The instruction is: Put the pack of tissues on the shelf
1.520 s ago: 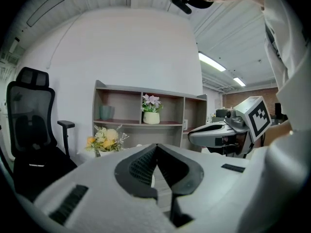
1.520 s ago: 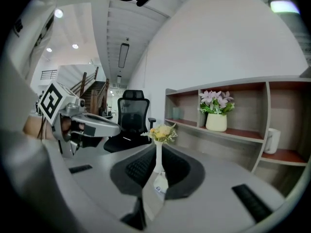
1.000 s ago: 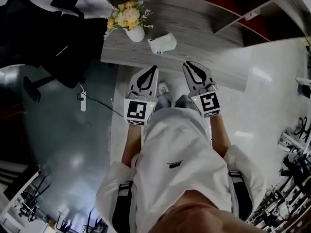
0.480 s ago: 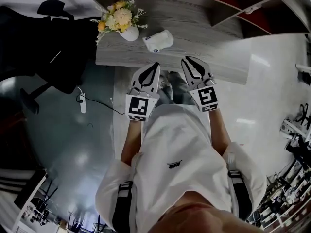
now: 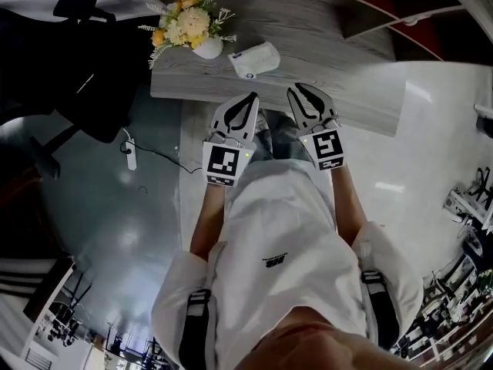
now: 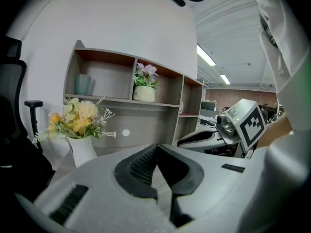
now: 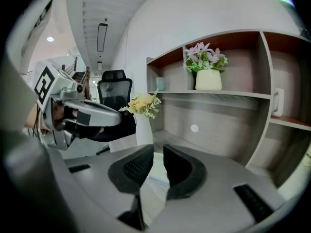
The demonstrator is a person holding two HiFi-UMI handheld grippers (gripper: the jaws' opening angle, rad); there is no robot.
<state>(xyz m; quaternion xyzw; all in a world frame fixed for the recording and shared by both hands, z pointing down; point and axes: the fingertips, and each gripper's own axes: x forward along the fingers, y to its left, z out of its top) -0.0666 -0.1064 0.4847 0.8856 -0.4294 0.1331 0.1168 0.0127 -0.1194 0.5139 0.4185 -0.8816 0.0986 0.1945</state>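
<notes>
The white pack of tissues point(image 5: 256, 58) lies on the grey wooden desk point(image 5: 354, 91), to the right of a vase of yellow flowers point(image 5: 189, 29). Both grippers hover side by side at the desk's front edge, short of the pack. My left gripper point(image 5: 250, 99) point(image 6: 156, 147) is shut, its tips meeting with nothing between them. My right gripper point(image 5: 299, 91) point(image 7: 158, 149) has just been opening; a narrow gap shows between its pads and nothing is in it. The shelf point(image 6: 121, 101) point(image 7: 233, 95) rises behind the desk.
On the shelf stand a potted plant point(image 7: 208, 76) and a pale cup point(image 6: 82, 85). A black office chair point(image 5: 69, 60) is left of the desk, and a power strip with its cable point(image 5: 131, 159) lies on the floor beside it.
Both grippers have come closer to the desk's front edge, side by side. The right jaws have parted a little. The pack and the vase lie where they were.
</notes>
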